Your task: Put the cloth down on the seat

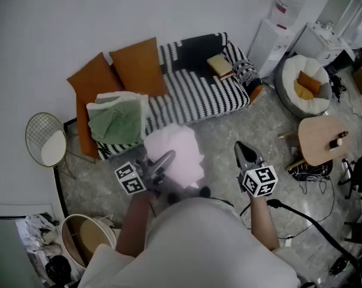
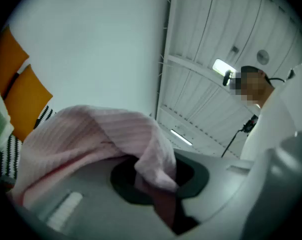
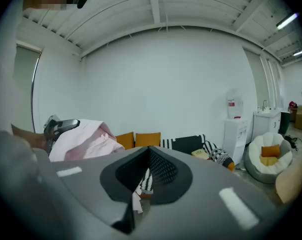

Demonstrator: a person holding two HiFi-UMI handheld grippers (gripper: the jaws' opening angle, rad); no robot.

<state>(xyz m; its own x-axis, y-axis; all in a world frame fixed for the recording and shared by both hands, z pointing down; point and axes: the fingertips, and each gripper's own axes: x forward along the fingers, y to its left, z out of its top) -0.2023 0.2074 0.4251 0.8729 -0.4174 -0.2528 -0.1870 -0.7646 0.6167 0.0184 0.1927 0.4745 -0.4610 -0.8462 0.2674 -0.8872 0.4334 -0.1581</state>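
Observation:
A pale pink cloth point(image 1: 180, 152) hangs in the air in front of the sofa, and my left gripper point(image 1: 164, 161) is shut on one edge of it. In the left gripper view the cloth point(image 2: 91, 134) drapes over the jaws and a fold is pinched where my left gripper point(image 2: 160, 186) closes. The sofa seat point(image 1: 199, 95) has a black and white striped cover. My right gripper point(image 1: 246, 155) is held to the right of the cloth, shut and empty. In the right gripper view its jaws meet at my right gripper point(image 3: 147, 151), with the cloth point(image 3: 83, 140) at the left.
Orange cushions point(image 1: 136, 65) and a green cloth on a white pillow point(image 1: 116, 122) fill the sofa's left end; a book point(image 1: 219, 65) lies at the right. A wire chair point(image 1: 46, 140), a basket point(image 1: 88, 239), a beanbag point(image 1: 304, 86) and a round wooden table point(image 1: 322, 138) stand around.

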